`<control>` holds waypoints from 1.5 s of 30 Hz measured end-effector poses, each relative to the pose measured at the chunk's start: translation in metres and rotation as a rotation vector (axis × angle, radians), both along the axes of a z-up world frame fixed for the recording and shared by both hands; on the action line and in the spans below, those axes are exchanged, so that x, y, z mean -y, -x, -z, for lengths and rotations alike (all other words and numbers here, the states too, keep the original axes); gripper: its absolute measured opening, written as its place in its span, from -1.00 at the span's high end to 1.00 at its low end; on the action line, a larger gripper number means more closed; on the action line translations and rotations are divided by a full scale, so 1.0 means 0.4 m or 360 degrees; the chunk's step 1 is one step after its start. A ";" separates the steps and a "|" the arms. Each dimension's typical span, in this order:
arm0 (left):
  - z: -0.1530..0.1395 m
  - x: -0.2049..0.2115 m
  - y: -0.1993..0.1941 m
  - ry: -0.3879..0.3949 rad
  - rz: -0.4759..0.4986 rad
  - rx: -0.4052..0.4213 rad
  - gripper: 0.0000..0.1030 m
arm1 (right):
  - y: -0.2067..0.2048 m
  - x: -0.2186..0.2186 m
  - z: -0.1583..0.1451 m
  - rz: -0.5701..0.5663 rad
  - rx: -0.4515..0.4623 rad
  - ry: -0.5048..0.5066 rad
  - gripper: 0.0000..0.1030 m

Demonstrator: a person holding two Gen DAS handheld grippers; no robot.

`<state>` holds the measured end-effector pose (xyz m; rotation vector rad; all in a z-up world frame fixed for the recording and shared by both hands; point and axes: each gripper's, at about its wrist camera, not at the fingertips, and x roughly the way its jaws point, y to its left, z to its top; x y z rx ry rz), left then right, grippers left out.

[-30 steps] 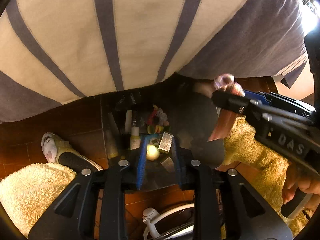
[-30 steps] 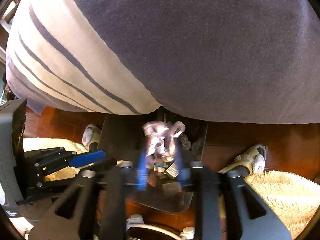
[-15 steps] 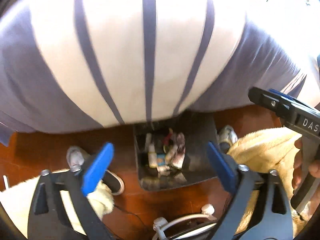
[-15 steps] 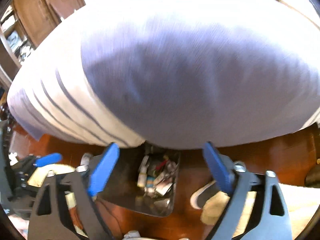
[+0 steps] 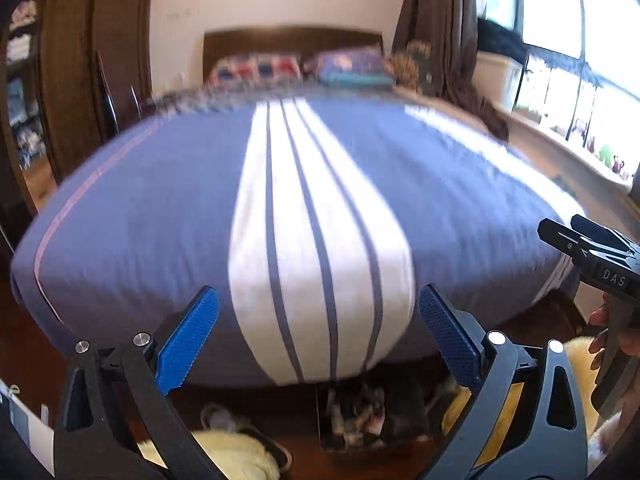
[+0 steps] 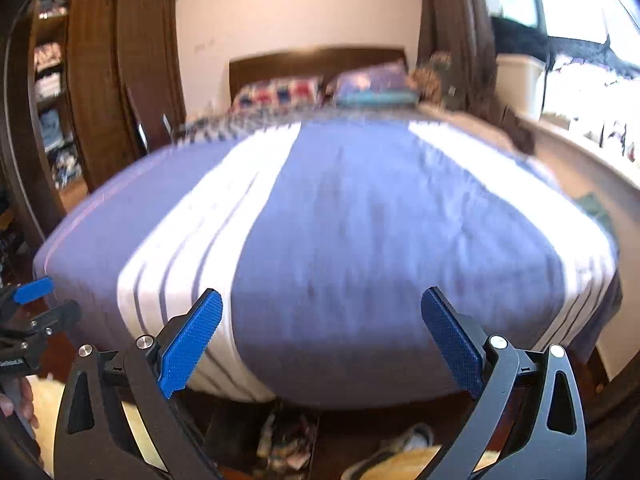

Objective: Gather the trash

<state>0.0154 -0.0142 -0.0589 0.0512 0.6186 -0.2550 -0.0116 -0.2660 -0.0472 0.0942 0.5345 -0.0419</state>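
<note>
Both hand-held grippers sit nearest the lens w/ nothing in them: left hand-held gripper (image 5: 318,330) has its blue pads spread wide apart, right hand-held gripper (image 6: 322,334) the same, no item between either pair. Just past the fingers, down on the floor at the foot edge of the bed, sits one dark bin (image 5: 362,416) holding a jumble of trash (image 6: 286,438) – wrappers & small packs, too blurred to count singly. Beside it: fluffy yellow rug (image 5: 236,456), and one shoe (image 6: 404,442) clear in the right view; another pale blob left of the bin may be a 2nd, can't tell. Judging by empty jaws + filled bin, a drop-off looks done, so the step now is finding the next piece. Next move calls for scanning floor and bed (image 5: 320,208); no loose trash stands out on the striped cover, tho blur hides detail. Farther back: 2 pillows (image 5: 256,70) at the headboard edge, 1 window (image 5: 560,20) on the right, wardrobe (image 6: 100,100) on the left.
</note>
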 end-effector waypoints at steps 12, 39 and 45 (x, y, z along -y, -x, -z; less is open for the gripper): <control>-0.189 -0.010 0.078 0.0086 -0.0055 0.0325 -0.85 | 0.079 0.012 -0.211 0.0082 0.0338 0.0049 -0.94; -0.244 -0.027 0.116 0.0076 -0.0111 0.0445 -0.85 | 0.142 -0.022 -0.273 0.0153 0.0447 0.0126 -0.94; -0.251 -0.030 0.118 0.0100 -0.0110 0.0456 -0.85 | 0.142 -0.028 -0.279 0.0139 0.0452 0.0129 -0.94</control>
